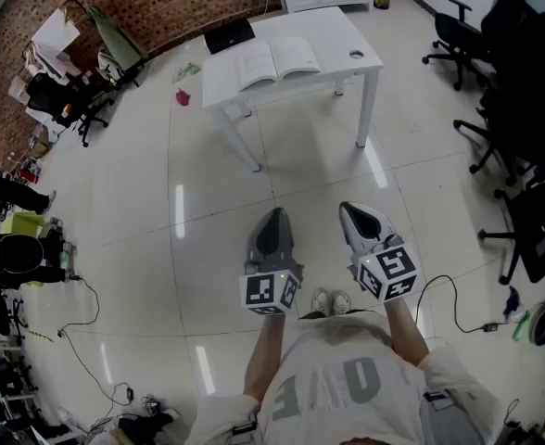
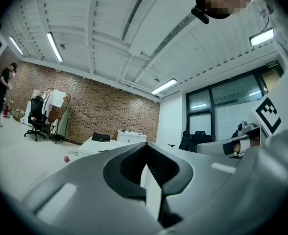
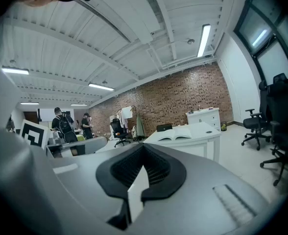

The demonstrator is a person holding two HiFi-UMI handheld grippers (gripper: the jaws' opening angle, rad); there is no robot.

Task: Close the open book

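White bench (image 1: 351,31), upper centre, carries the open book (image 1: 279,63) by its near edge (bare floor (image 1: 328,170) between). Left gripper (image 1: 274,213) and right gripper (image 1: 347,209): fingers together, empty.

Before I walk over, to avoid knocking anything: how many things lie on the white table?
3: open book in the middle, black object at the far left corner, small round object near the right edge. None looks hidden.

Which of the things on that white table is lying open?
The book in the middle of the table, white pages spread. The black thing at the corner and the small round thing show no pages.
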